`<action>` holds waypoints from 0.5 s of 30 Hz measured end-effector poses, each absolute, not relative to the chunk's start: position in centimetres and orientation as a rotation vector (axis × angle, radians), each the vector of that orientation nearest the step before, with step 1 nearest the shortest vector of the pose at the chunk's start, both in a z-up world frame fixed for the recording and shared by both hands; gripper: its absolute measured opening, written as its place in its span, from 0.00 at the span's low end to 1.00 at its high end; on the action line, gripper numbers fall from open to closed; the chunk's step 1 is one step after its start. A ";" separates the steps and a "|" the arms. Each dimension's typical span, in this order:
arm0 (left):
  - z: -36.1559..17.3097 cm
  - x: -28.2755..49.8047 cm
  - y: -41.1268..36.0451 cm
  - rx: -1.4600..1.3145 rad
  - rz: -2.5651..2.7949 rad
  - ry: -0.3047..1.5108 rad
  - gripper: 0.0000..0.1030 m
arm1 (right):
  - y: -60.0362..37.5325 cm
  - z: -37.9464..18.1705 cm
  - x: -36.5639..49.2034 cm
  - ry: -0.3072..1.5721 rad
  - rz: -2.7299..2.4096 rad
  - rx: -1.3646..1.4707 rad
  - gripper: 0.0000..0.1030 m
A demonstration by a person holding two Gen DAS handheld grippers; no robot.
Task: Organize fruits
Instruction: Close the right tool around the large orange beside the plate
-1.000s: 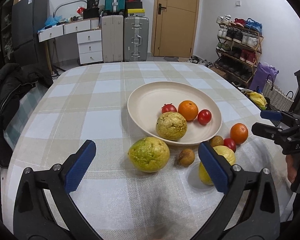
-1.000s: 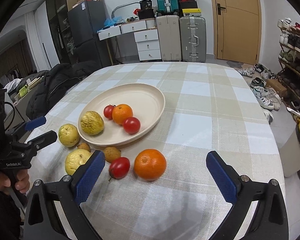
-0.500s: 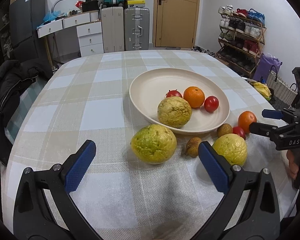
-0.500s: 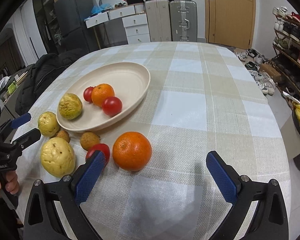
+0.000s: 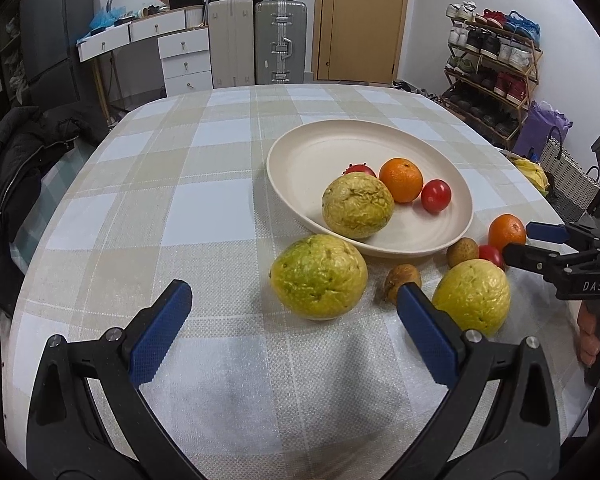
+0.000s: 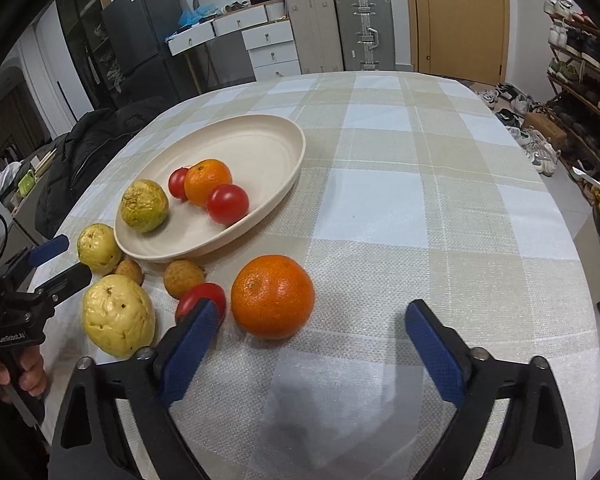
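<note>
Two grippers hang over the checked worktop (image 5: pixel 220 208), fingers spread wide, holding nothing.
The left gripper (image 5: pixel 292 320) faces a bumpy yellow-green fruit (image 5: pixel 318 276); the right gripper (image 6: pixel 312 344) faces a round orange (image 6: pixel 273 296), both just outside the cream plate (image 6: pixel 272 140).

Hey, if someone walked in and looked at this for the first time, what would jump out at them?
Probably the cream plate on the checked tablecloth, holding an orange, two tomatoes and a wrinkled yellow-green fruit. More fruit lies loose on the cloth beside it, notably the big orange just ahead of the open right hand-held gripper and the green-yellow fruit ahead of the open left hand-held gripper.
</note>
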State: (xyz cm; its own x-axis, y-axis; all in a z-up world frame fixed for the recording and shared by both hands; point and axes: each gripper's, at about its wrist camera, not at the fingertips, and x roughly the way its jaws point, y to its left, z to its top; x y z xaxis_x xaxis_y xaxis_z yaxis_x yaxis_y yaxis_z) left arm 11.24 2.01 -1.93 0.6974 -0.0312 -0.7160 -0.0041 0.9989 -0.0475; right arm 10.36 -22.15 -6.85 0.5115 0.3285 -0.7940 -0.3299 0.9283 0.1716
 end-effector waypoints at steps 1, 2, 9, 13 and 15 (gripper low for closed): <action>-1.9 11.2 2.0 -0.048 -0.016 0.802 0.99 | -22.0 -6.9 10.3 0.956 0.401 -0.002 0.83; -2.0 11.3 2.1 -0.050 -0.017 0.805 0.99 | -21.9 -6.9 10.3 0.953 0.397 -0.011 0.81; -2.2 11.5 2.1 -0.052 -0.016 0.812 0.99 | -21.2 -6.7 9.8 0.945 0.440 -0.025 0.59; -2.2 11.5 2.1 -0.052 -0.014 0.813 0.99 | -20.8 -6.7 9.5 0.943 0.470 -0.033 0.42; -2.2 11.6 2.1 -0.055 -0.015 0.813 0.99 | -20.8 -6.7 9.4 0.942 0.469 -0.030 0.41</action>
